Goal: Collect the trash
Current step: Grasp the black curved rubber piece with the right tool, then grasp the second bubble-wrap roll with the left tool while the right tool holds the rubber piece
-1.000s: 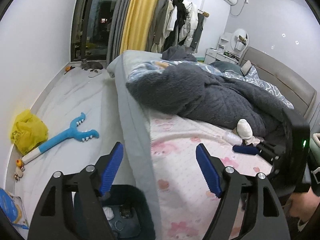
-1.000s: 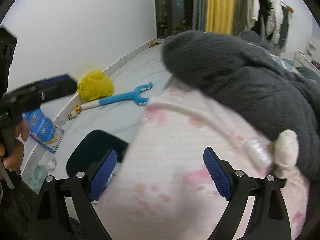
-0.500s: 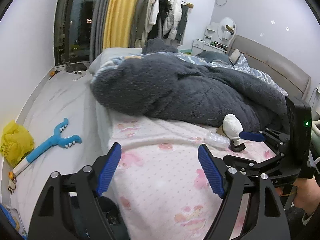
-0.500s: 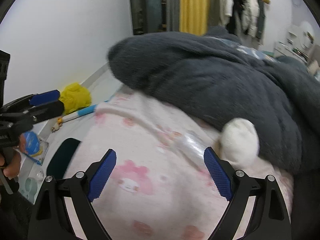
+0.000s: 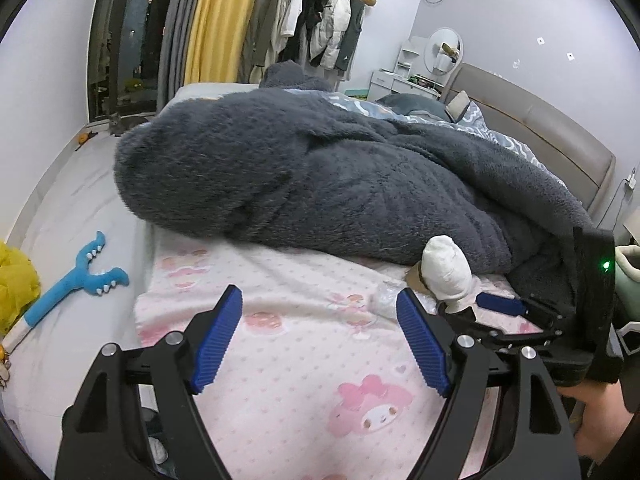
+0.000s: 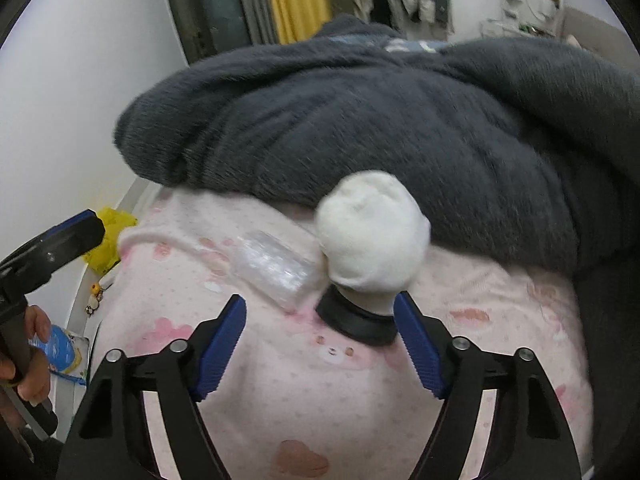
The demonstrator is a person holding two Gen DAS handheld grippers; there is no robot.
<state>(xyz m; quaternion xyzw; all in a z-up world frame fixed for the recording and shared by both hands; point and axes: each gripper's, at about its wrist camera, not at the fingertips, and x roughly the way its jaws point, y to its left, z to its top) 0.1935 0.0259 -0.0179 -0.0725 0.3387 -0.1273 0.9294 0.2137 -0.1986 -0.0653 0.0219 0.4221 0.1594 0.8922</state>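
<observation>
A white wad on a black base (image 6: 372,236) stands on the pink bed sheet (image 6: 360,400) against a dark grey fleece blanket (image 6: 360,112). A clear crumpled plastic wrapper (image 6: 276,268) lies just left of it. My right gripper (image 6: 320,344) is open and empty, its right pad next to the black base. In the left wrist view the white wad (image 5: 444,268) and the wrapper (image 5: 384,300) sit right of centre, with the right gripper (image 5: 500,306) reaching in below them. My left gripper (image 5: 320,344) is open and empty over the sheet. A dark bin (image 5: 154,440) shows at the bed's lower left edge.
On the floor left of the bed lie a blue toy (image 5: 68,280) and a yellow bag (image 5: 16,280). A grey cat (image 5: 120,122) sits by the window. A blue packet (image 6: 64,352) lies on the floor. The headboard (image 5: 540,128) is at the right.
Both grippers have moved forward over the bed. The right gripper has closed in on the white wad and the wrapper. The bin has slipped almost out of the left view.
</observation>
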